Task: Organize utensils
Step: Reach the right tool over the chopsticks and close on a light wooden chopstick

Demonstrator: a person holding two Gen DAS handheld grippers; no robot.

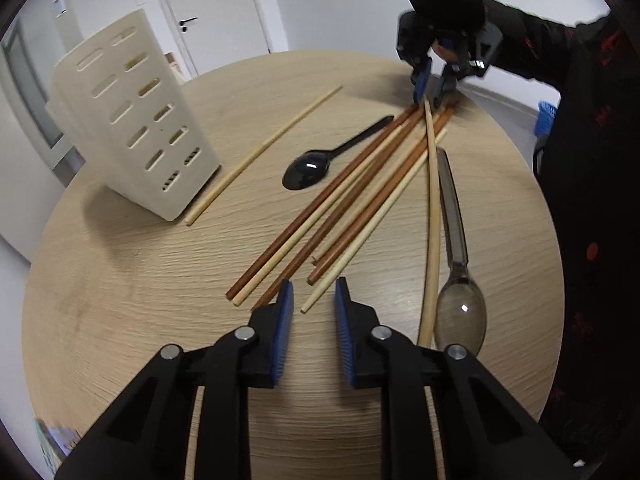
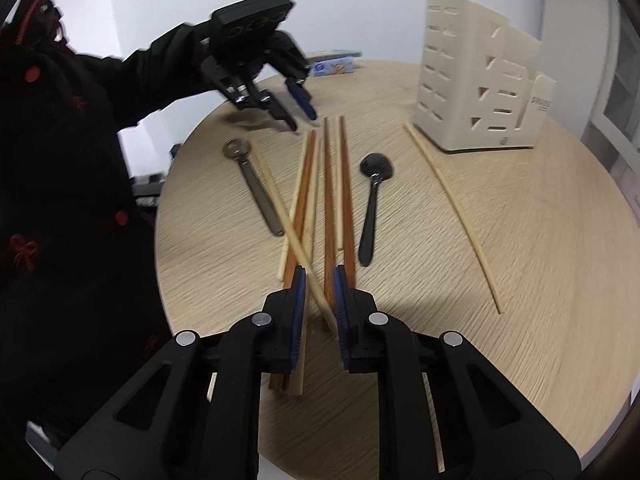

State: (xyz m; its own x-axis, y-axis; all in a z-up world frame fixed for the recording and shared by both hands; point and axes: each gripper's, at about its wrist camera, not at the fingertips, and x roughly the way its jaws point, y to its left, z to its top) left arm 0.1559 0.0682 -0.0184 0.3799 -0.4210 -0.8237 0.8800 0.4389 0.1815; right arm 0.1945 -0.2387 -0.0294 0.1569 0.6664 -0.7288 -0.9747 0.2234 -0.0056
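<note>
Several brown and pale chopsticks (image 1: 352, 200) lie in a loose bundle on the round wooden table (image 1: 140, 280); they also show in the right wrist view (image 2: 328, 192). One pale chopstick (image 1: 432, 216) crosses the bundle. A black spoon (image 1: 316, 164) and a grey translucent spoon (image 1: 456, 248) lie beside them. A cream slotted utensil holder (image 1: 132, 120) stands at the back left. My left gripper (image 1: 314, 300) is open, just short of the near chopstick tips. My right gripper (image 2: 320, 292) is open, its jaws straddling the far ends of the bundle and the crossing chopstick (image 2: 296, 240).
A single pale chopstick (image 1: 260, 152) lies apart near the holder, also in the right wrist view (image 2: 456, 216). The holder (image 2: 476, 88) stands at the right wrist view's back right. A blue and white packet (image 2: 332, 66) lies at the table's far edge. The person's dark sleeve (image 1: 580, 160) borders the table.
</note>
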